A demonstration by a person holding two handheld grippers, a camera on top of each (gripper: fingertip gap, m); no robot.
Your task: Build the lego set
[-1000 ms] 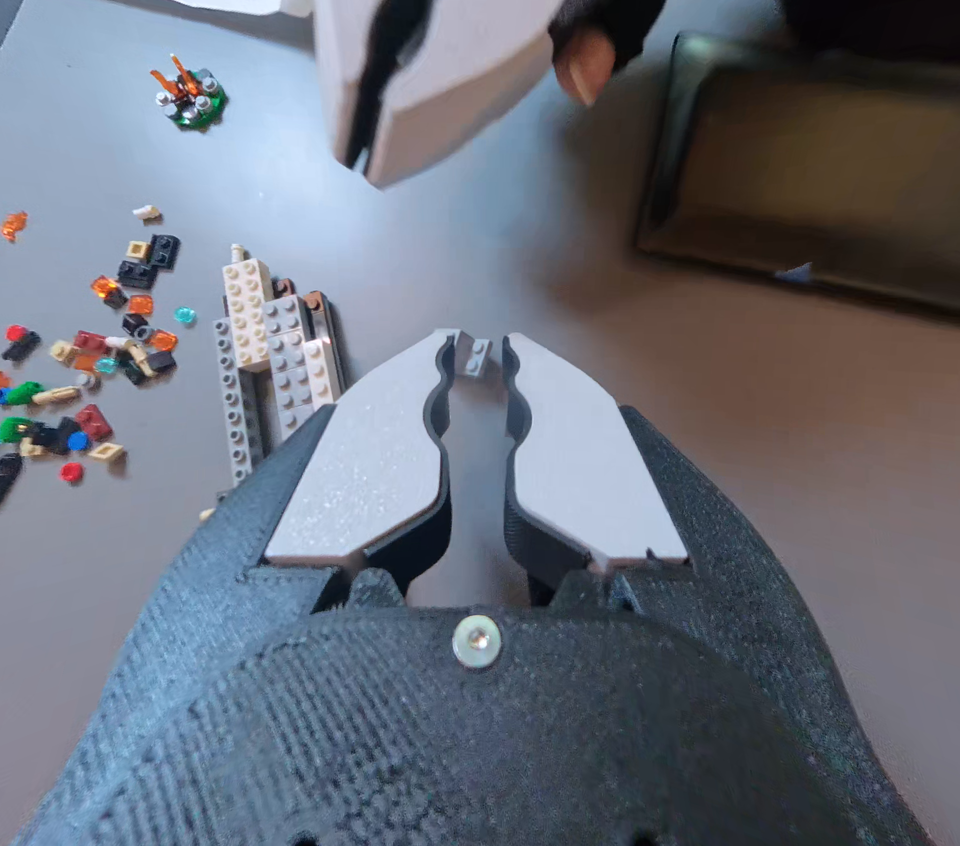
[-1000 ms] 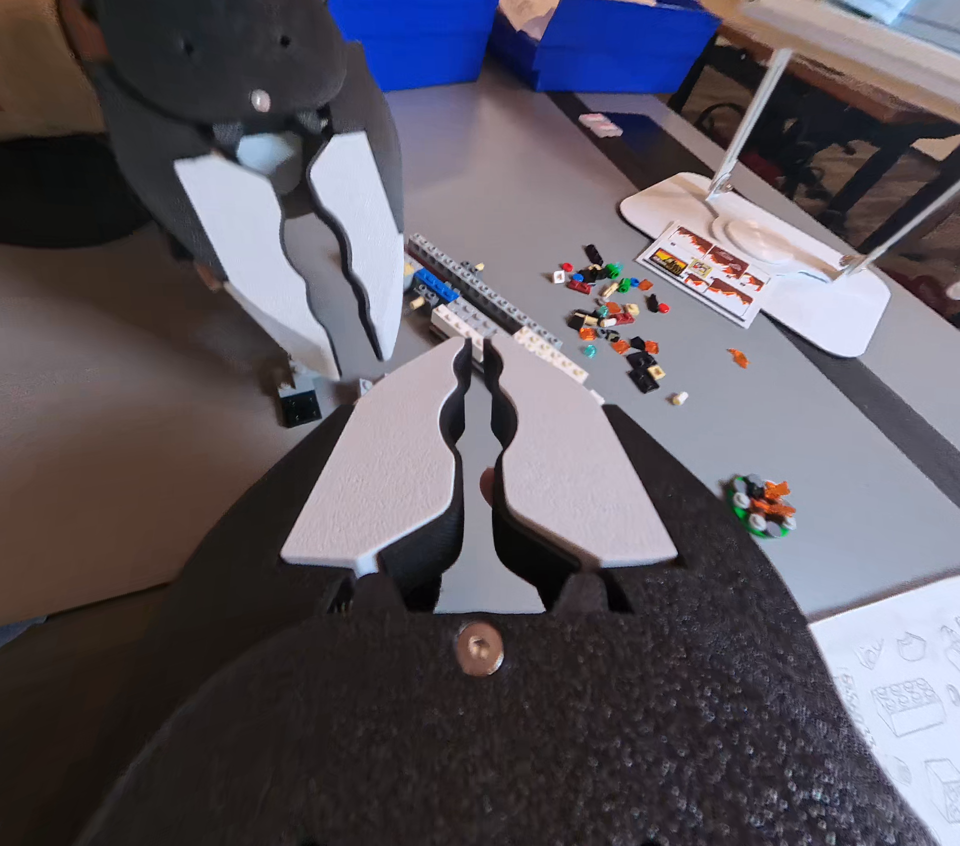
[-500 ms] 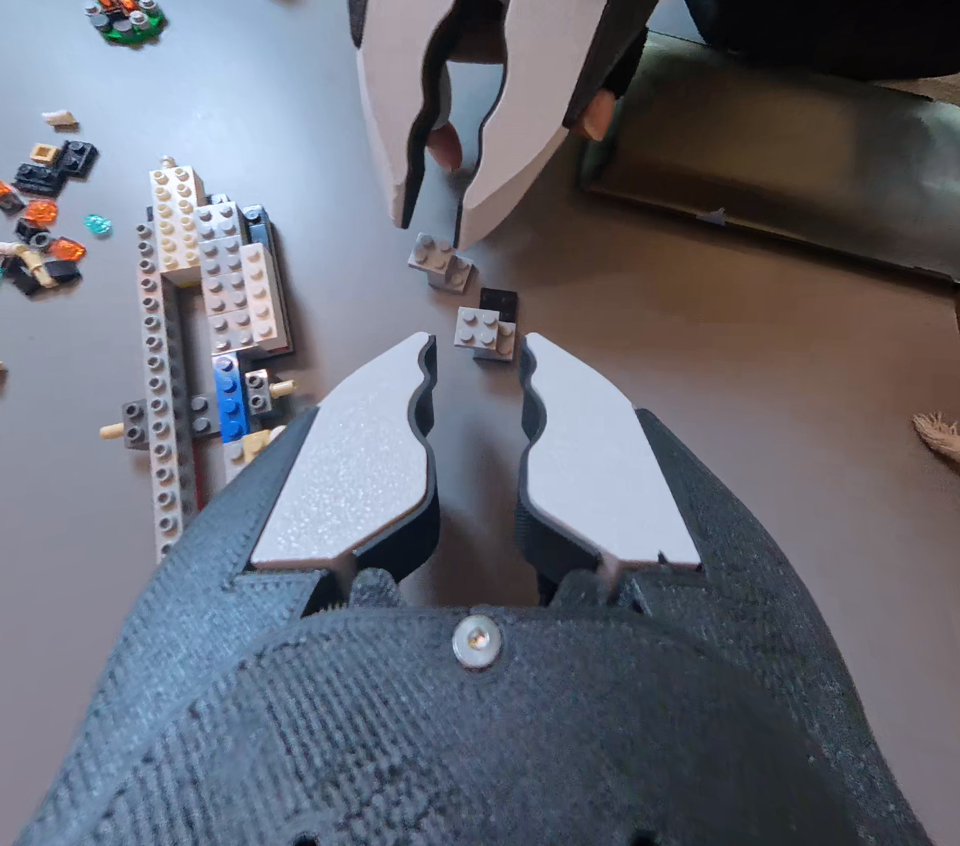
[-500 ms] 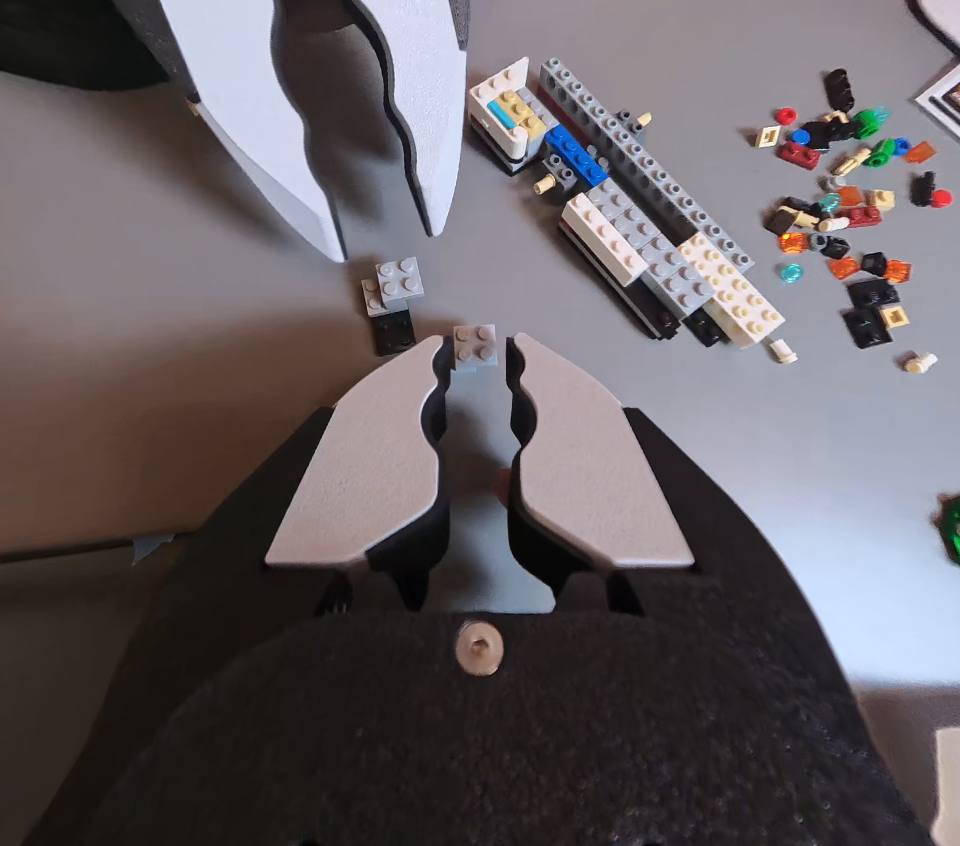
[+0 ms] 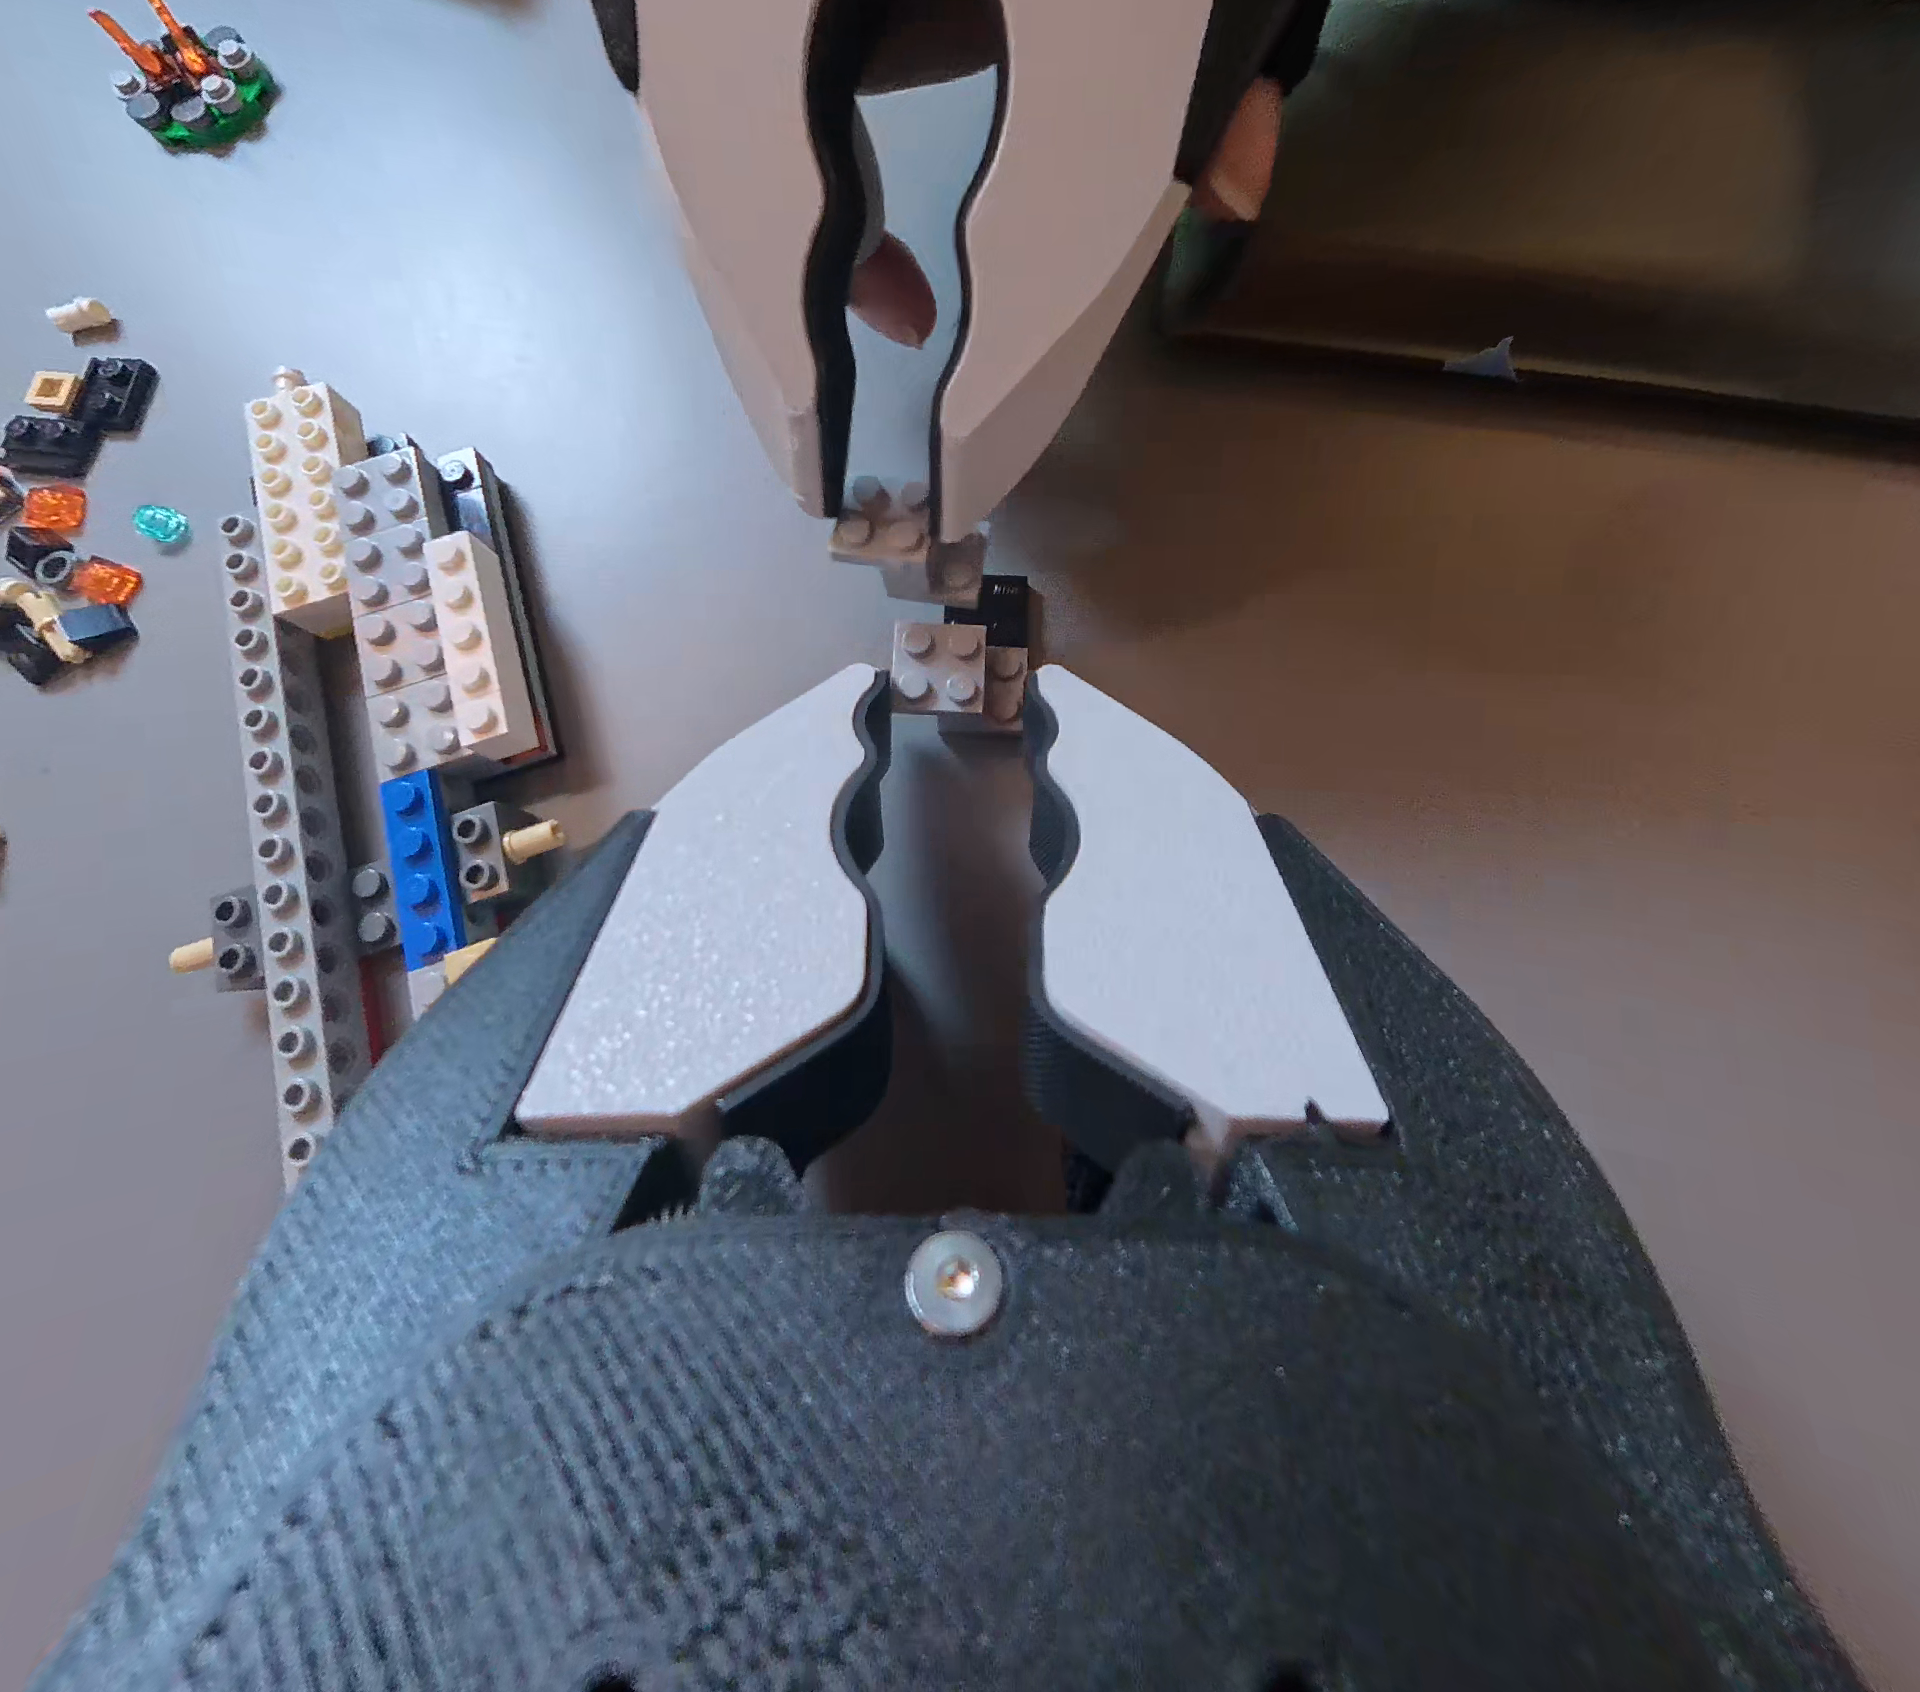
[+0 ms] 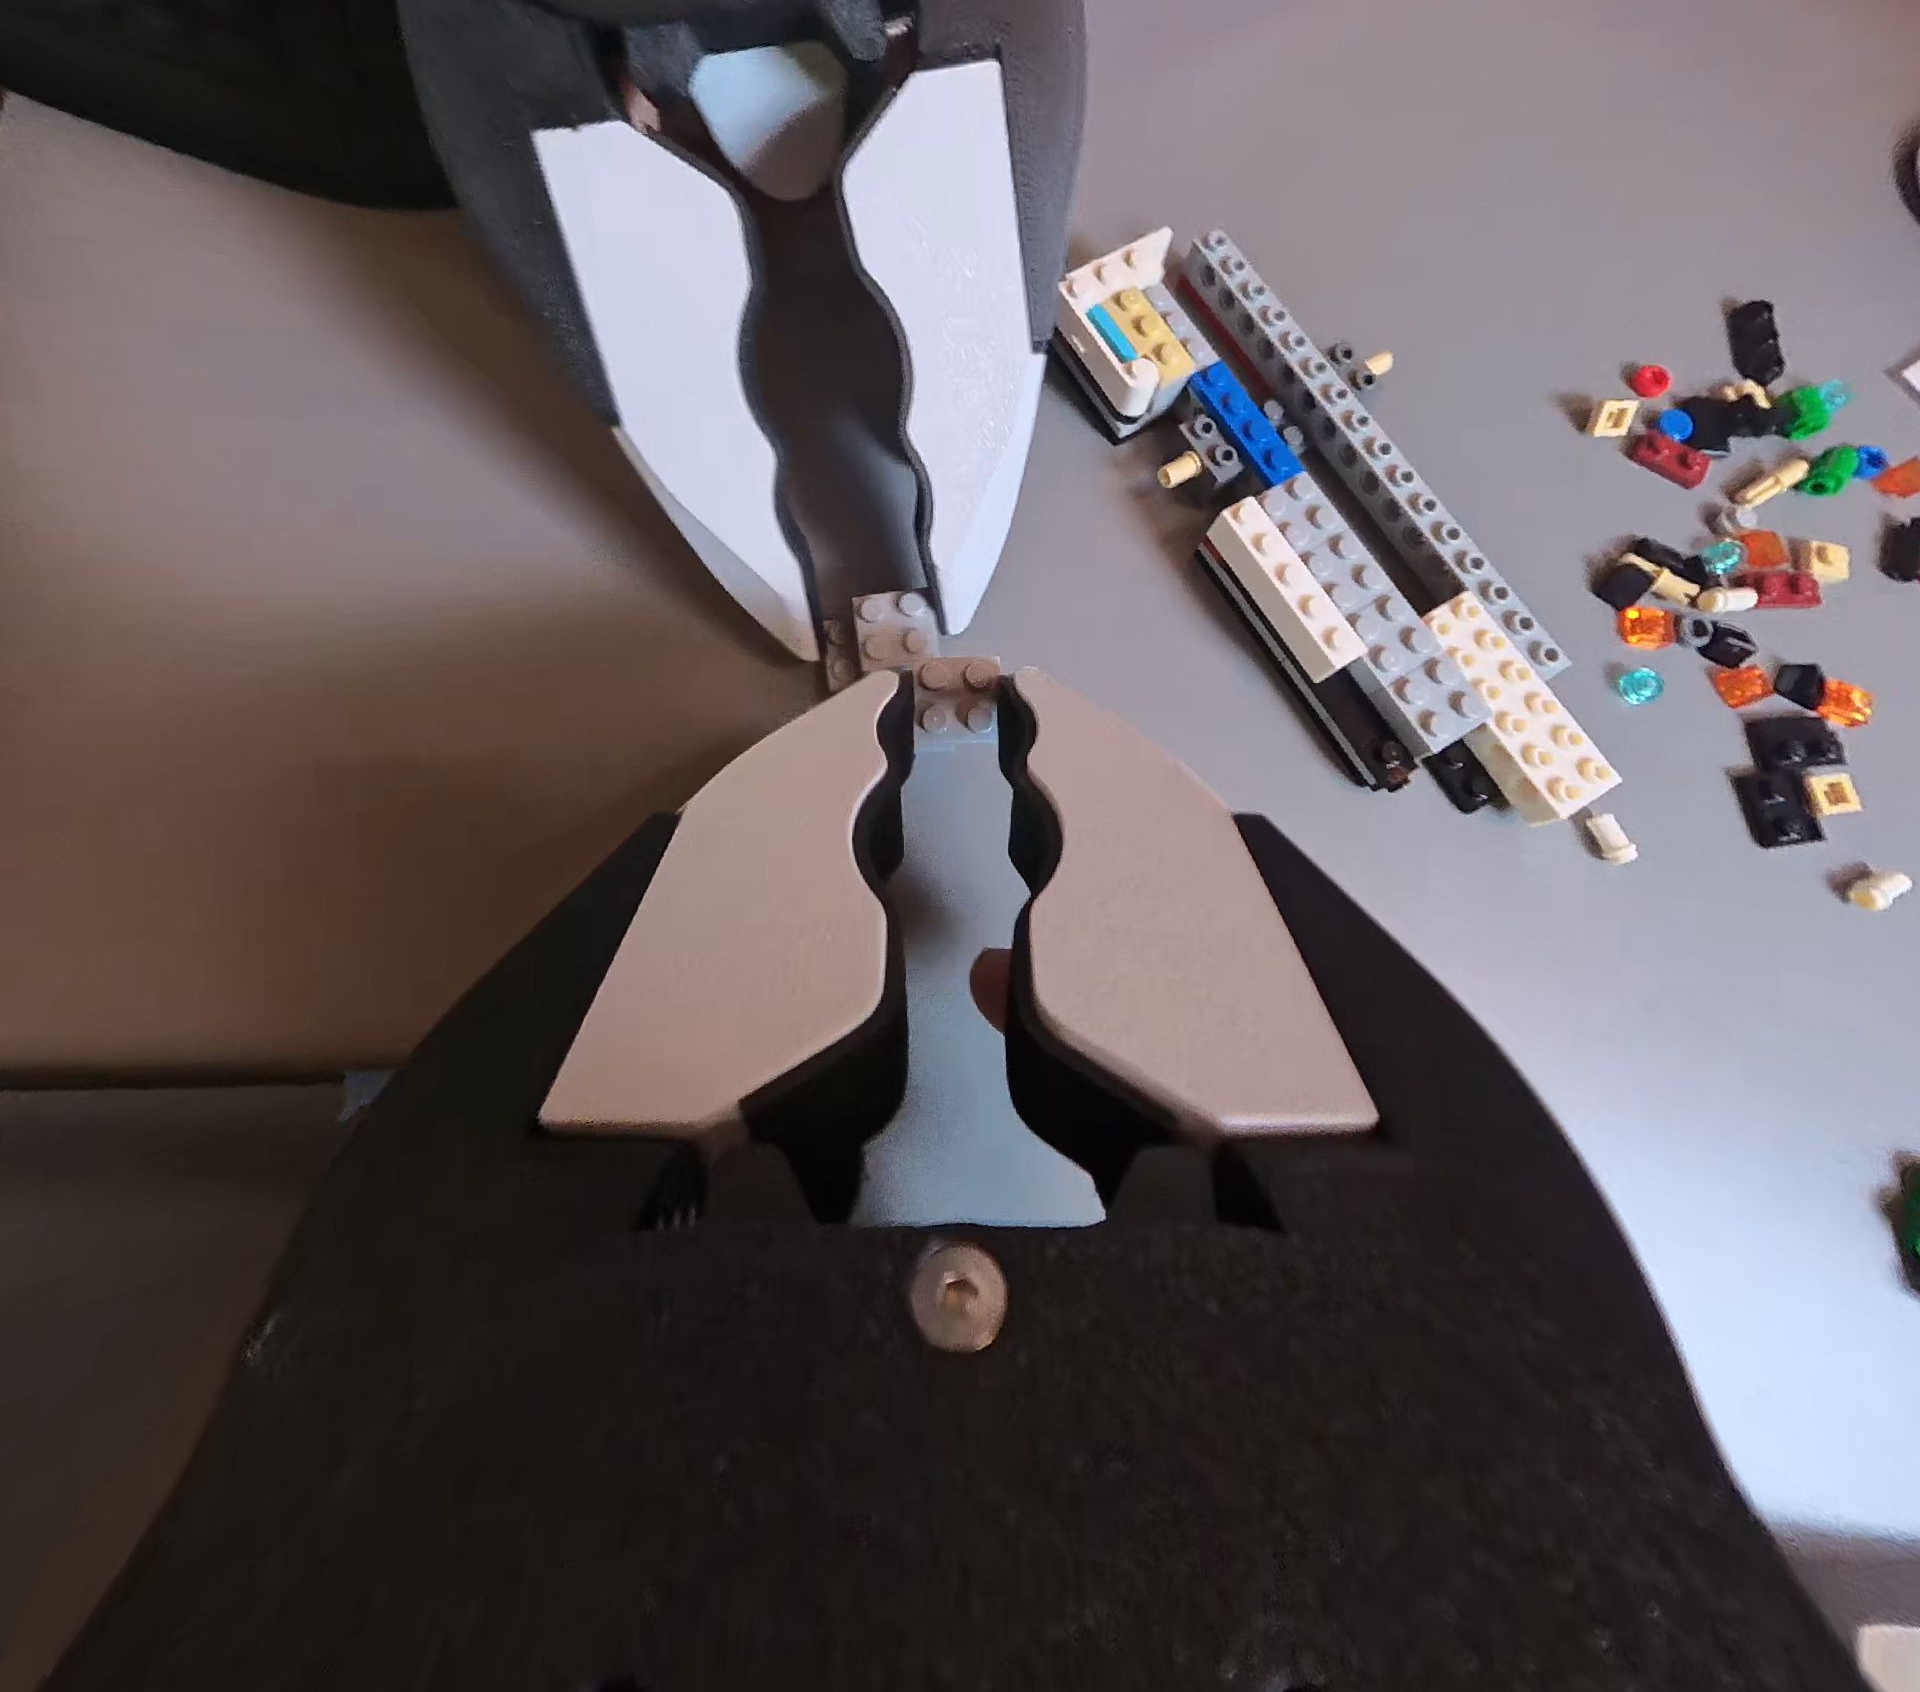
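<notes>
Right gripper point(image 6: 956, 686) pinches a small grey square plastic plate point(image 6: 958, 700); left gripper point(image 5: 961, 686) clamps a matching grey stack point(image 5: 943, 678), just beside it. To mate them well, I'd square the studs first, then press straight together without twisting.

Wrist views face-to-face — close, downward.

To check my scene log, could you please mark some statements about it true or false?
1. The right gripper has a small grey plate between its fingertips. True.
2. The left gripper holds the long model. False: its fingertips flank a small grey-and-black stack; the model lies on the table.
3. The loose pieces sit in a bin. False: they are scattered on the table.
4. The green round build stands apart from the long model. True.
</notes>
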